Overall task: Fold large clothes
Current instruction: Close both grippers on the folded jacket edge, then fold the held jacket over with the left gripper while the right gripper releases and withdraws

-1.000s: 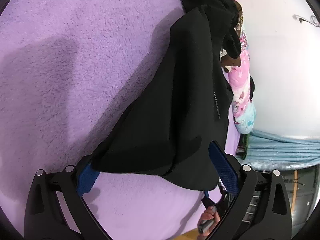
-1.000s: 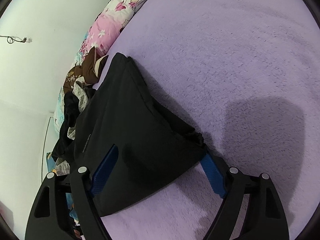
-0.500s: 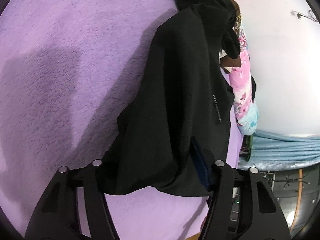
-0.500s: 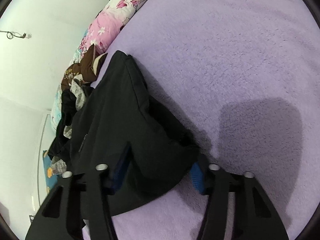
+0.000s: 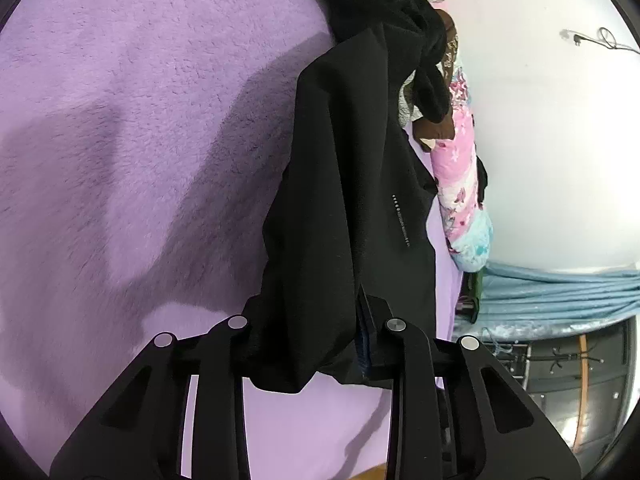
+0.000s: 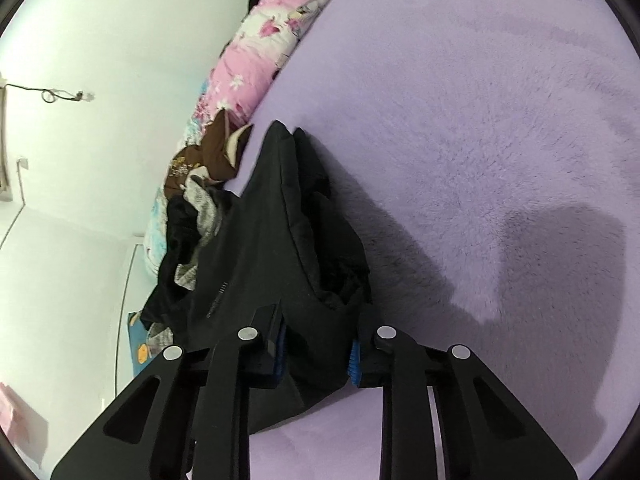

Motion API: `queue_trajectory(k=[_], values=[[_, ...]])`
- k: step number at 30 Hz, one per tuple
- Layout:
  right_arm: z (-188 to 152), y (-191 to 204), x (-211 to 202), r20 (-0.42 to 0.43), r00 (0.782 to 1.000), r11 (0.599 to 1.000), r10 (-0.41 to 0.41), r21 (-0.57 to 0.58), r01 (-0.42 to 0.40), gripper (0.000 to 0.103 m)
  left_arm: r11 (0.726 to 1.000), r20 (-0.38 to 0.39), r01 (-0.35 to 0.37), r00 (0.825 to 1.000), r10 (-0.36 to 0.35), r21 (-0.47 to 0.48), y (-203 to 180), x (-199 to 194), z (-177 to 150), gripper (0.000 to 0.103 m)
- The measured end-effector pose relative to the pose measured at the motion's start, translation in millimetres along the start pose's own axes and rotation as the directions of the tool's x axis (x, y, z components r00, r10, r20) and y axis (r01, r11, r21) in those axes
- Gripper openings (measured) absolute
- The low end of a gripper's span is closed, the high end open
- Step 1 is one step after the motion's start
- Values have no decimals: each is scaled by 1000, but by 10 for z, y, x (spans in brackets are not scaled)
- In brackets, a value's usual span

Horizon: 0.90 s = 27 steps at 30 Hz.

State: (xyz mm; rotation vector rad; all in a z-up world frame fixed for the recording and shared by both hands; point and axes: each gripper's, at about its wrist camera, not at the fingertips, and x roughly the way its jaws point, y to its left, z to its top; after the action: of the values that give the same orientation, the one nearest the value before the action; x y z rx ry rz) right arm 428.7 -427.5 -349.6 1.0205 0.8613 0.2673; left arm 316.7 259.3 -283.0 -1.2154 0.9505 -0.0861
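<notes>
Purple blanket point(image 5: 132, 128): fuzzy, fills the left of the left wrist view; a dark shadow of the cloth lies across it.
Left gripper point(image 5: 308, 332): jaws drawn in on a bunched fold of the black garment point(image 5: 344, 184); a strip of blue pad shows at the right finger.
Black garment, left view: runs from the jaws up to the top of the frame, lifted off the blanket near the jaws; a line of small white dots is printed on it.
Floral quilt point(image 5: 460, 176): pink and pale blue, rolled along the white wall point(image 5: 560, 140), just beside the garment's right edge.
Right gripper point(image 6: 316, 348): jaws closed down on the garment point(image 6: 276, 240), blue pads pressed into the cloth on both sides.
Clothes pile point(image 6: 196, 196): brown, grey and black pieces, left of the garment, against the quilt point(image 6: 260, 56).
Blanket, right view point(image 6: 480, 120): purple, to the right of the garment.
</notes>
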Motion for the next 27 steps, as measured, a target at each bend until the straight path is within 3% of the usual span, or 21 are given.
queue_trajectory(k=[7,21,27], values=[[-196,72,-387,13,1000,1000,6,-9,-6,21,1000,-3,16,1000,-16,-5,-5,-200,-179,27],[-938,-326,-1141,-8,1000,997,-30,71,30,21,1000,-49,-20,999,19,-16,390,-721,-925,27],[-1103,-473,-1250,-18,998,995,-53,85,55,21,998,-72,-52,996,53,21,453,-775,-1067,27]])
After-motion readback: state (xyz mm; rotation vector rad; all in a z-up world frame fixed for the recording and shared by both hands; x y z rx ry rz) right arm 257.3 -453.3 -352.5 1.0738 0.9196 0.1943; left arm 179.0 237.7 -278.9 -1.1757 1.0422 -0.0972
